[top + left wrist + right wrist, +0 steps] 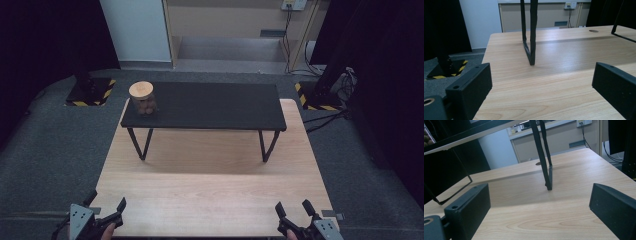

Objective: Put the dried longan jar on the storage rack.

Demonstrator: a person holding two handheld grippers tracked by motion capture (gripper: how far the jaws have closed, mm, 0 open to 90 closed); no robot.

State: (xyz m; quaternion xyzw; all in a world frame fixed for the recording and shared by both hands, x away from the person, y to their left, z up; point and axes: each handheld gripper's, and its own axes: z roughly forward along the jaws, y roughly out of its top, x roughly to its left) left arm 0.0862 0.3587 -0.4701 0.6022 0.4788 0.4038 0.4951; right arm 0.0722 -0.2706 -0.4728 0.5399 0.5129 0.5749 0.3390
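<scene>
I see the jar (143,98) standing upright on the far-left corner of the black raised shelf (210,105), close to its left edge. It is a clear glass jar with a round bamboo lid, and brown rounded pieces show inside; I cannot tell what they are. In the right gripper view a sliver of it (427,138) shows at the top left edge, above the shelf board.

The shelf rests on thin black metal legs (140,144) on the light wooden table (210,200), across its far half. The near half of the table is bare wood grain.

My left gripper (107,210) sits at the near-left corner of the table, well apart from the jar, jaws spread wide with nothing between them; in its own view I see bare wood and a shelf leg (530,47) between them. My right gripper (295,210) sits at the near-right corner, jaws likewise wide apart and holding nothing.

Around the table lies grey carpet (50,150). Black stands with yellow-and-black striped bases (92,92) flank it, cables (325,117) trail at the right, and a pale wall panel (137,30) stands behind.
</scene>
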